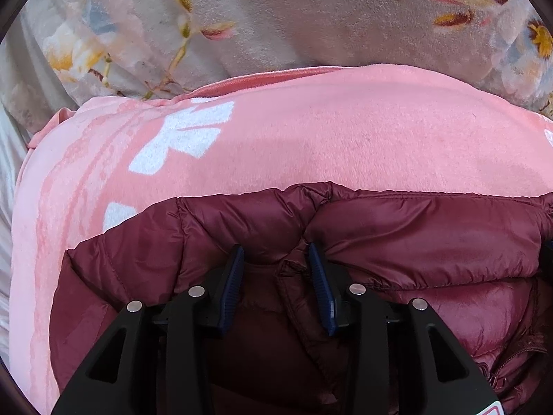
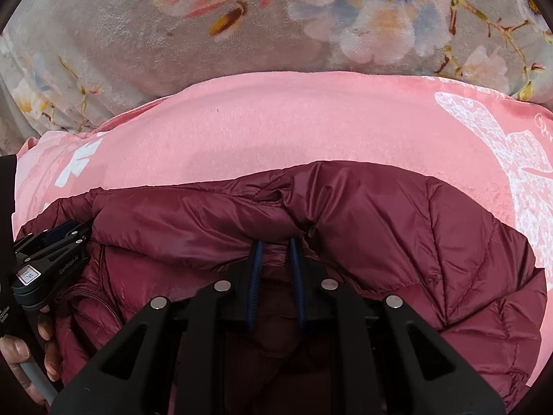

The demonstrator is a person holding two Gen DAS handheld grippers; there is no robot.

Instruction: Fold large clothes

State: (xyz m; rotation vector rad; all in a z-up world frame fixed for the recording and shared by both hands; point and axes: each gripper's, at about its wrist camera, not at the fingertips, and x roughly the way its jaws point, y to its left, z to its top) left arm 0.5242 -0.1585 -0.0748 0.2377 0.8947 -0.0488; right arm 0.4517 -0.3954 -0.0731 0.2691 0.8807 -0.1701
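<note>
In your left wrist view, the pink blanket (image 1: 311,131) fills the middle band, with a white flower print (image 1: 179,138) at its left side. Above it, across the top of the frame, lies the grey floral blanket (image 1: 276,10). The maroon puffer jacket (image 1: 432,242) covers the lower half, its folded edge running across the frame just above your left gripper (image 1: 275,259). That claw stands spread: the two blue pads are apart, with a fold of jacket fabric rising between them, and neither pad clearly presses on it. At the lower right you can see a stretch of the jacket's zipper (image 1: 511,356).

In your right wrist view, your left gripper (image 2: 74,230) shows at the left edge, resting against the jacket's left end, with your hand (image 2: 31,349) around its handle at the lower left. The maroon puffer jacket (image 2: 397,228) lies across the centre and right of the frame on the pink blanket (image 2: 276,121), quilted side up. Your right gripper (image 2: 275,245) sits at centre bottom, its pads drawn close together and pinching a narrow ridge of jacket fabric under the folded edge. At the far right the blanket carries a large white print (image 2: 511,159).
</note>
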